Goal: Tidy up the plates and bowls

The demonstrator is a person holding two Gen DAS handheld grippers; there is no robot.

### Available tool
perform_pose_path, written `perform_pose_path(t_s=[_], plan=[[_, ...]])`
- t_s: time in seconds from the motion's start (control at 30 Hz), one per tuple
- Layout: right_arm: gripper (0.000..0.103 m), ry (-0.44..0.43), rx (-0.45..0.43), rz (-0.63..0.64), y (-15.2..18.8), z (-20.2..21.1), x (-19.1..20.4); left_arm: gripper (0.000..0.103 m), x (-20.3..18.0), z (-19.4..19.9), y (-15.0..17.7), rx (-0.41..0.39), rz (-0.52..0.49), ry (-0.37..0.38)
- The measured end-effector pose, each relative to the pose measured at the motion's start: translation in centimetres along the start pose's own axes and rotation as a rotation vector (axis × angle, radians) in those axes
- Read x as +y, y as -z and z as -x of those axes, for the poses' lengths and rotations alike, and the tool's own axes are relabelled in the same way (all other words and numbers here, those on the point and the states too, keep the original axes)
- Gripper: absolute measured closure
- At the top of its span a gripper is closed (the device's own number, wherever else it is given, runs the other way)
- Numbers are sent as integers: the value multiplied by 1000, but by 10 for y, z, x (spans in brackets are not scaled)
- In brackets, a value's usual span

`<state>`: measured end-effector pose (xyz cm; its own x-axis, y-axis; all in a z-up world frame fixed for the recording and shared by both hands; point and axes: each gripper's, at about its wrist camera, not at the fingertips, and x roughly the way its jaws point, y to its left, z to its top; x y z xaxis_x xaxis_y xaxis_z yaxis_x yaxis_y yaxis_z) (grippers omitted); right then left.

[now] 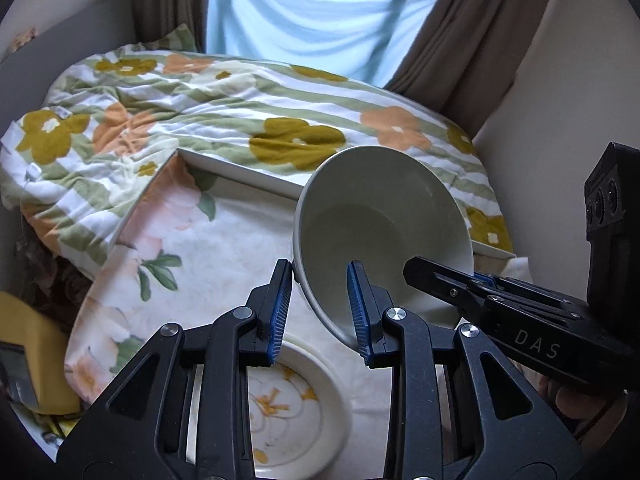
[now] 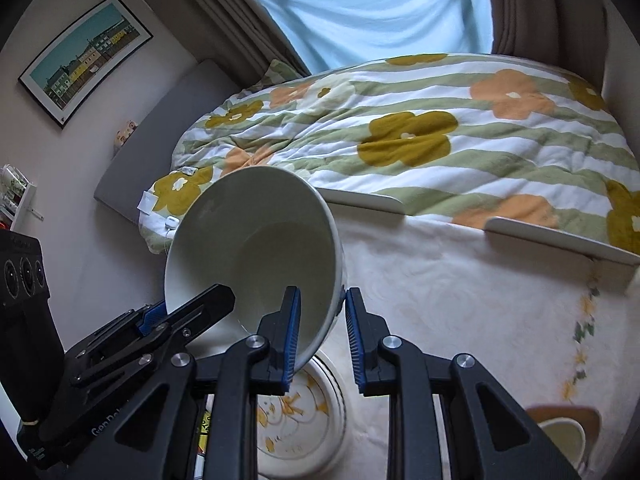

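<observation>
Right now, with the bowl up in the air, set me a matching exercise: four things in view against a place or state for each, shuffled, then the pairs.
Things:
1. white bowl
2. floral plate
3. framed picture
4. quilt

Places or states:
A. hung on the wall
B. tilted, lifted off the tablecloth
C. green-striped with orange and mustard flowers
D. lying flat beneath the bowl

Pairs: 1-B, 2-D, 3-A, 4-C

right claw (image 2: pixel 323 334) straddles rim of tilted white bowl (image 2: pixel 256 248) | left claw (image 2: pixel 188 308) grips opposite rim | floral plate (image 2: pixel 296 412) below
</observation>
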<state>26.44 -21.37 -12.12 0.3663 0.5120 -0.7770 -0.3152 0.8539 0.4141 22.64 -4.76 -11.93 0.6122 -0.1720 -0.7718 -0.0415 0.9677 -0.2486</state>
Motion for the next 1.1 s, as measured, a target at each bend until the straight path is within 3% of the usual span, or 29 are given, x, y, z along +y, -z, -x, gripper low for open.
perform_pose_path(t_s=[0.17,0.33,0.63,0.83,1.1], plan=[[82,47,-21,-32,35,50,-42,77,-63,9,37,16,-39,48],[82,99,-29,-91,71,83,-83,78,-113,1,68,89,-103,102],[82,206,-20,-238,128,112,-141,78,-174,-45,117,314,-235,190],[82,251,17,-286,145,105,-158,77,-192,-71,144,419,-326,161],[82,276,38,-296,161,92,-163,77,-199,-79,141,402,-429,92]])
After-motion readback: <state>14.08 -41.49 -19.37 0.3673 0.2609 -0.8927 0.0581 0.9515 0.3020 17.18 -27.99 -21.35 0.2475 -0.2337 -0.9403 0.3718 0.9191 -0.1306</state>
